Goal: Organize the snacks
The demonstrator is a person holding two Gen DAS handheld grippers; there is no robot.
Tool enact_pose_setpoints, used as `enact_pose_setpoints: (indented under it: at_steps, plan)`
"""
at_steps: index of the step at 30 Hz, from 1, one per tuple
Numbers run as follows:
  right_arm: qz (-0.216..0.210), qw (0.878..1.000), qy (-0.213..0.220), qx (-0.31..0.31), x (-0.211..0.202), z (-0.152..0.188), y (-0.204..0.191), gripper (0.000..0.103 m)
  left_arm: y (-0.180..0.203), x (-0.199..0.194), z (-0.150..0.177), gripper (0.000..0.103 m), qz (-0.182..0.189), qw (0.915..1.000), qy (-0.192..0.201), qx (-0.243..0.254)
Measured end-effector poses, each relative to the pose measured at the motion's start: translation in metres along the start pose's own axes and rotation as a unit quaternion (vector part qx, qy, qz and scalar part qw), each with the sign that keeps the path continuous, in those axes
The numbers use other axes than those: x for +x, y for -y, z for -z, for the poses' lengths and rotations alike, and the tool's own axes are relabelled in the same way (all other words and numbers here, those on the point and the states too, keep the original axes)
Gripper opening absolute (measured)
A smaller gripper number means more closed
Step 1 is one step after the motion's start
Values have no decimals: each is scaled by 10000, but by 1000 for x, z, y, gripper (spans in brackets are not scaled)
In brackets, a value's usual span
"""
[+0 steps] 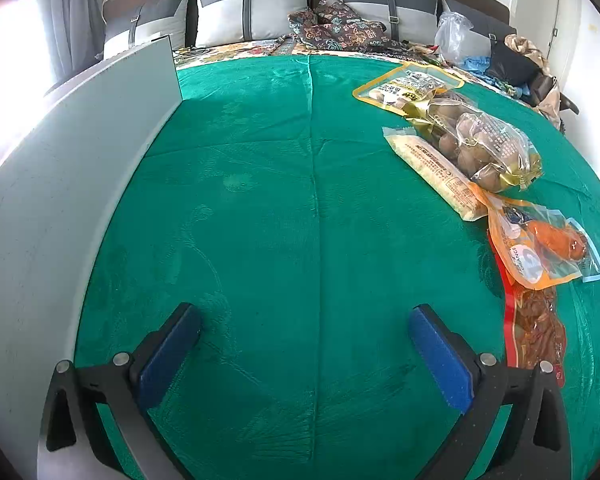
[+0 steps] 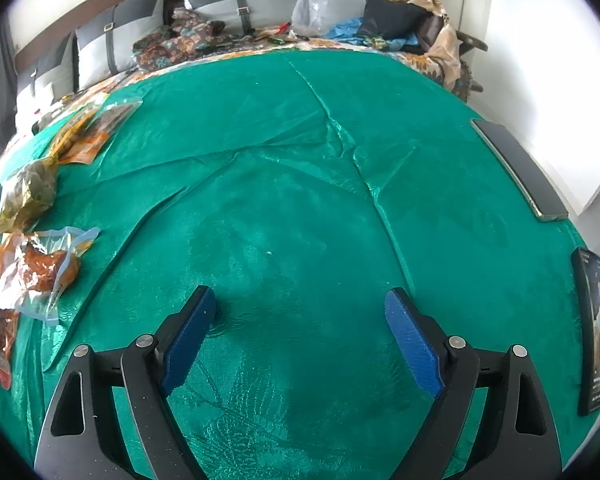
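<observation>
Phones (image 2: 520,168), apparently, only beside right claw (image 2: 300,320)

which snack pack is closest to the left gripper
The red pack of brown strips, lying just beyond the left gripper on its right side. The orange pouch, long cracker pack and clear nut bag lie farther up.

Only one word reads clearly from my left claw's camera: "ORANGE", printed in a white circle on the orange snack pouch (image 1: 540,246) near the right edge of the green cloth (image 1: 280,200). Print on the long pale packet (image 1: 436,168) and the clear bag of brown balls (image 1: 484,144) is too small to read.
</observation>
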State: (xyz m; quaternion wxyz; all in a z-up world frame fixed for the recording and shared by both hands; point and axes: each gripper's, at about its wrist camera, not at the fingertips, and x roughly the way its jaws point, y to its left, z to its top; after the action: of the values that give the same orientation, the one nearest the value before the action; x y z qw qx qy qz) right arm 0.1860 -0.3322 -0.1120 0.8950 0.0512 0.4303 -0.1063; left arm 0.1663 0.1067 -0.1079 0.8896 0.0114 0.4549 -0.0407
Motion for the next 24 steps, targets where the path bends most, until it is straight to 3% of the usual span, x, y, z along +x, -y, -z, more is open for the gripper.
enact_pose_setpoints:
  at_steps: [24]
  plan:
    - [-21, 10000, -7, -6, -1, 0, 0, 91, 0, 0, 0, 103, -1, 10000, -2, -6]
